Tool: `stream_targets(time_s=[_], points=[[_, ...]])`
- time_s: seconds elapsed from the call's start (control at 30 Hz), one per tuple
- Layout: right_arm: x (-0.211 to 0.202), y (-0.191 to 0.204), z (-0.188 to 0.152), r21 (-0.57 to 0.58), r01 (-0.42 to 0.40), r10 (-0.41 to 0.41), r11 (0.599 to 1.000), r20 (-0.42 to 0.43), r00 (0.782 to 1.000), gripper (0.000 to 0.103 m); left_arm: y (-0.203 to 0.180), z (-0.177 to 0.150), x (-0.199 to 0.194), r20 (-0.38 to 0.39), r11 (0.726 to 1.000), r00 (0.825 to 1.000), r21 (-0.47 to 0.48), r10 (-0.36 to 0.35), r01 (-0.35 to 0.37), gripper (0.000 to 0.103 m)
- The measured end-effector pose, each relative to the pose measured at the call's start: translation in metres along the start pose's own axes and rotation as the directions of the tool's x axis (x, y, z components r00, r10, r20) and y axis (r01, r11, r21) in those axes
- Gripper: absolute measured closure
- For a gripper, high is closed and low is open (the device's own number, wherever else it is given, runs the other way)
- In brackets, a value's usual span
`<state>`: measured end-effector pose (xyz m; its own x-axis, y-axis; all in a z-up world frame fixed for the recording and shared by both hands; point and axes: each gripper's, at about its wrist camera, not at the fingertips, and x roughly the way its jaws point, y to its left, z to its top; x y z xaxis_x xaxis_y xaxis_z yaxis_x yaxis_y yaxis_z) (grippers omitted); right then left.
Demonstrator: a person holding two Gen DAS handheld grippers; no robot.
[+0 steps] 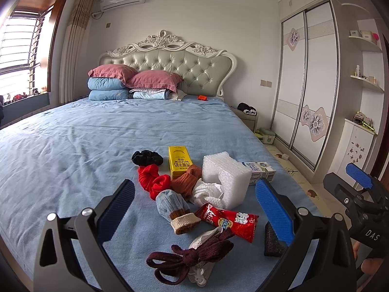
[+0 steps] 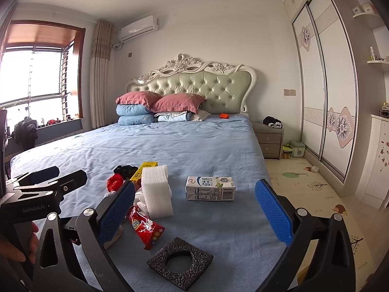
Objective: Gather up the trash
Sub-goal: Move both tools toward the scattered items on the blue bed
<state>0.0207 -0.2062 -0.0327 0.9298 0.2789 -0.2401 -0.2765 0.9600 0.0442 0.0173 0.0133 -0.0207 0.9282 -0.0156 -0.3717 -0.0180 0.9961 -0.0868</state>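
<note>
1. The left gripper (image 1: 194,204) hangs over the bed (image 1: 73,146), fingers wide, holding nothing.
2. The right gripper (image 2: 194,206) is also wide and empty.
3. Below them lie a red wrapper (image 1: 228,220), white foam (image 2: 155,194), black foam (image 2: 180,259), a milk carton (image 2: 210,188) and a yellow carton (image 1: 178,161), among socks (image 1: 177,206).

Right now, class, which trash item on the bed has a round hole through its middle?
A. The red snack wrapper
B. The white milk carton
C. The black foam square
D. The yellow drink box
C: the black foam square lies flat on the blue bedsheet with a round hole through its centre.
</note>
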Motion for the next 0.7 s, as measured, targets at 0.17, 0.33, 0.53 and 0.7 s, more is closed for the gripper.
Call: stream_targets(time_s=[0.17, 0.33, 0.53, 0.7], points=[[0.001, 0.002, 0.0, -0.003, -0.014, 0.014, 1.0, -0.003, 1.0, 0.007, 0.003, -0.001, 0.0, -0.003, 1.0, 1.0, -0.003, 0.006, -0.006, 0.004], [0.002, 0.006, -0.001, -0.012, -0.022, 0.022, 1.0, -0.003, 1.0, 0.007, 0.005, -0.002, 0.001, -0.008, 1.0, 1.0, -0.004, 0.012, -0.012, 0.004], [0.003, 0.009, 0.001, -0.013, -0.035, 0.035, 0.999, 0.0, 0.999, 0.007, 0.009, -0.002, 0.0, -0.008, 1.0, 1.0, -0.01, 0.018, -0.018, 0.004], [0.006, 0.014, 0.003, -0.023, -0.034, 0.034, 0.999, -0.006, 0.999, 0.007, 0.014, -0.002, 0.001, -0.012, 1.0, 1.0, -0.015, 0.024, -0.024, 0.004]])
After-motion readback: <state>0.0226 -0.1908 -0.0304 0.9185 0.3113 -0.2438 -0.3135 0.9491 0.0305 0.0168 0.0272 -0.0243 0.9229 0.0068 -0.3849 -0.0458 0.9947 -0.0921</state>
